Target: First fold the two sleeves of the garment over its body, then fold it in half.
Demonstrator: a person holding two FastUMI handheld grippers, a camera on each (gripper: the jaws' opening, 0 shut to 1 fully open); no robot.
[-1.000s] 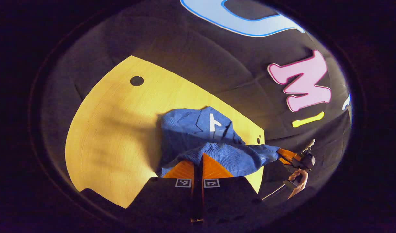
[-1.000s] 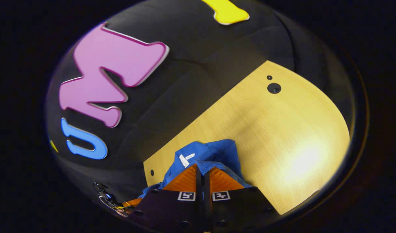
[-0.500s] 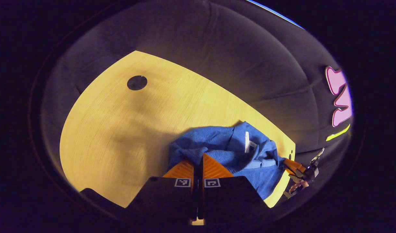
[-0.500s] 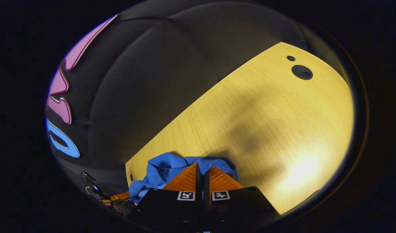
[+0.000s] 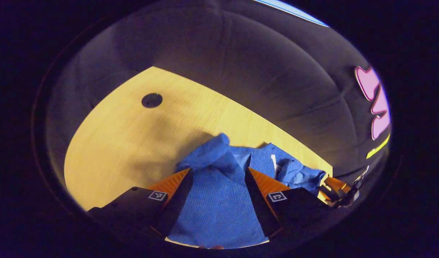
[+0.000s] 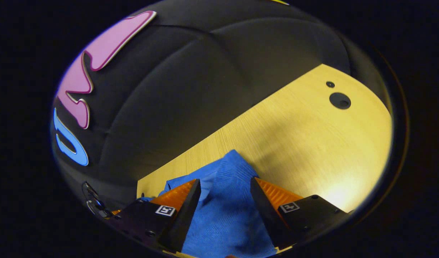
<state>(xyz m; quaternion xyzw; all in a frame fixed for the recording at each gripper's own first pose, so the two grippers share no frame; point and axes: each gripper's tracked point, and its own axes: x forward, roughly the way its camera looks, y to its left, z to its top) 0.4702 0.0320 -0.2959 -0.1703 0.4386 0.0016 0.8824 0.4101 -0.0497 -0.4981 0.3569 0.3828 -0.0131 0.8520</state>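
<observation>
A blue knitted garment (image 5: 219,200) lies bunched on a pale wooden desk (image 5: 126,143), close to the desk's near edge and toward its right end as the left gripper view shows it. Black padded cloth forms the booth wall (image 5: 241,64) behind the desk.

In the left gripper view, the left claw (image 5: 217,173) is spread wide, its two fingers standing apart with the blue knit lying between them and under them. Neither finger presses on the cloth. A raised fold of the garment humps up just beyond the fingertips, and a small white label (image 5: 273,163) shows on the fabric a little to the right. A round dark hole (image 5: 151,100) sits in the desk surface, far left and well apart from the garment. At the right edge of this view the right claw (image 5: 343,190) appears just beside the garment's right end; whether it touches the cloth cannot be told there.

In the right gripper view, the right claw (image 6: 223,182) is also spread wide, with the garment (image 6: 223,215) lying between its fingers and a peak of cloth rising just past them. The desk (image 6: 312,143) stretches away to the right, carrying a large round hole (image 6: 339,100) and a smaller hole (image 6: 330,84) near its far corner.
</observation>
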